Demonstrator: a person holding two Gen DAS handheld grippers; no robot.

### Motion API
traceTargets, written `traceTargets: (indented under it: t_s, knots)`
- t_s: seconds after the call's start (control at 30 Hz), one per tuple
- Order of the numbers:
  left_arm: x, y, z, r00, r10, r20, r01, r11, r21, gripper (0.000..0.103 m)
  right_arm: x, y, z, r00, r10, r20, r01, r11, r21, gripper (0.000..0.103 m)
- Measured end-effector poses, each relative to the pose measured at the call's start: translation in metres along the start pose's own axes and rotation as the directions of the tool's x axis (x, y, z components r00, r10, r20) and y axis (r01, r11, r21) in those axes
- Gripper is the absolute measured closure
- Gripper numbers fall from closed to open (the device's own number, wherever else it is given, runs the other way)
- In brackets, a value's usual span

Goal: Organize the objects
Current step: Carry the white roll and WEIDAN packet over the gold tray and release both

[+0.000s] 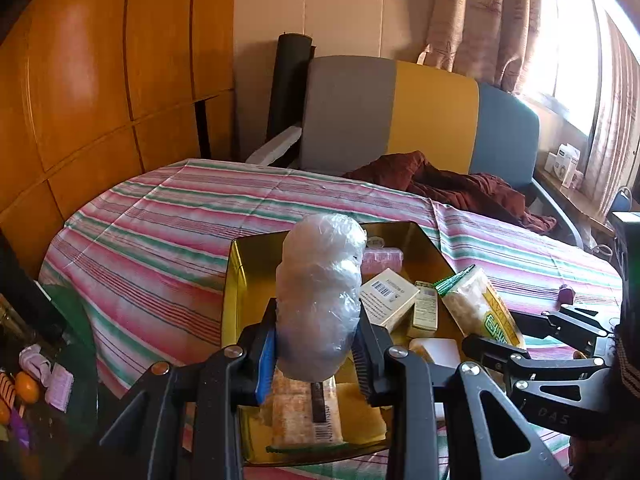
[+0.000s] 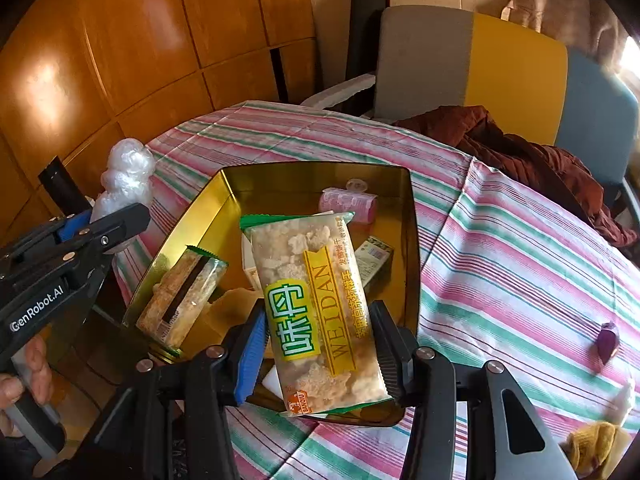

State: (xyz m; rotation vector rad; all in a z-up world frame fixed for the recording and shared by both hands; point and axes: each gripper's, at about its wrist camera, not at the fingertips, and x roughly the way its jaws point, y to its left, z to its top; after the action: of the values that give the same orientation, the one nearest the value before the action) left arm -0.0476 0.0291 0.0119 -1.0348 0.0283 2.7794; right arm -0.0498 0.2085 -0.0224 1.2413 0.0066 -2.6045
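My left gripper [image 1: 316,344] is shut on a clear plastic-wrapped bundle [image 1: 320,292], held upright over the near-left part of a gold tin box [image 1: 234,280]. The right wrist view shows that bundle [image 2: 126,176] to the left of the tin [image 2: 412,240]. My right gripper [image 2: 320,344] is shut on a rice-cracker snack packet [image 2: 316,304] with green and yellow print, held above the tin's near edge. Inside the tin lie a second snack packet [image 2: 180,296], a pink pack [image 2: 348,202], a white barcode box [image 1: 388,296] and a small green-and-cream box [image 1: 424,308].
The tin stands on a round table with a pink-and-green striped cloth [image 2: 500,240]. A maroon garment [image 2: 520,152] lies on a grey, yellow and blue chair [image 2: 516,72] behind it. A small purple thing [image 2: 608,342] and a yellow cloth [image 2: 596,444] lie at the right. A low side table with oranges [image 1: 26,386] is at left.
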Motion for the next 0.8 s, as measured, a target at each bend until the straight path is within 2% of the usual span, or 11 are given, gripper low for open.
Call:
traceTargets:
  t_s: [0.6, 0.8]
  knots:
    - [0.013, 0.017, 0.000, 1.000, 0.009, -0.029, -0.010, 0.999, -0.038, 0.071, 0.000, 0.016, 0.016, 1.000, 0.025, 0.010, -0.024, 0.999, -0.032, 0.053]
    - [0.020, 0.030, -0.002, 0.999, -0.017, -0.041, 0.014, 0.997, -0.077, 0.071, 0.005, 0.017, 0.024, 0.999, 0.041, 0.002, -0.041, 0.999, -0.026, 0.053]
